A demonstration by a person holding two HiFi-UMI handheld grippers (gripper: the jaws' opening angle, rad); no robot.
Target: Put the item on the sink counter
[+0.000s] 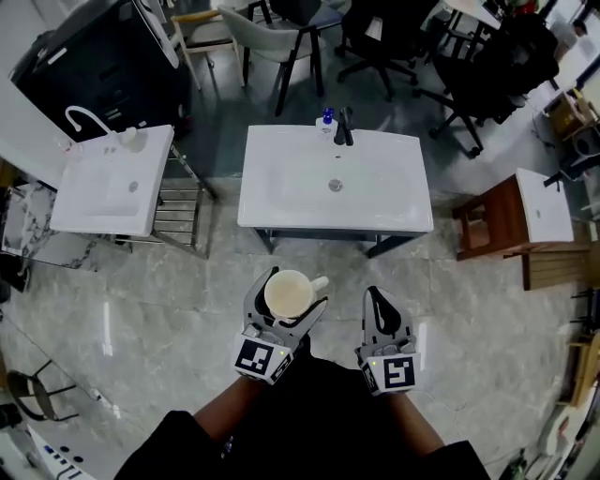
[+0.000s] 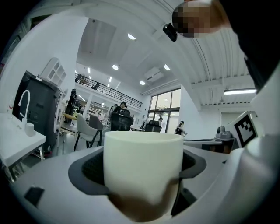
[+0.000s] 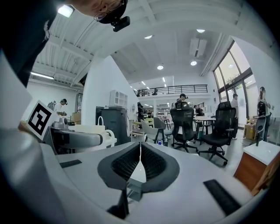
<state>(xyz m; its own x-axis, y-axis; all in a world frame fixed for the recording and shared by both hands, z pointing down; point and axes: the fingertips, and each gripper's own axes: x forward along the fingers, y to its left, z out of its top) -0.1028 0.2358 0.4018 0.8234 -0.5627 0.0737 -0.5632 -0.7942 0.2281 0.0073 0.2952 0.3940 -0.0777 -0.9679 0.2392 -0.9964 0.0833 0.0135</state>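
We hold both grippers over the marble floor (image 1: 141, 309), on the near side of the middle sink counter (image 1: 281, 211) and well apart from it. The left gripper (image 1: 297, 287) is clamped on a cream mug (image 1: 289, 293). In the left gripper view the mug stands upright between the two dark pads, which press on its sides. From the head view we look straight into its open mouth, and its handle (image 1: 320, 281) sticks out on the side toward the counter's right half. The mug is therefore in the air short of the counter's front edge, not on it.

The right gripper (image 1: 377, 300) hangs level with the left, also short of the counter's front edge. Its jaws are closed together with nothing between them, their ribbed pads meeting at the tips.

The counter itself is a white top with a shallow basin and a drain (image 1: 335, 185) at its middle. At its far edge stand a black faucet (image 1: 344, 127) and, just beside that, a small blue bottle (image 1: 327, 117).

To the counter's left is a metal rack (image 1: 178, 211), and past it a second white sink (image 1: 89, 202) with a curved white faucet (image 1: 84, 117). To the counter's right is a wooden stand (image 1: 492, 220) carrying a small white basin (image 1: 544, 206). Beyond the counter's far edge we see office chairs (image 1: 300, 28).
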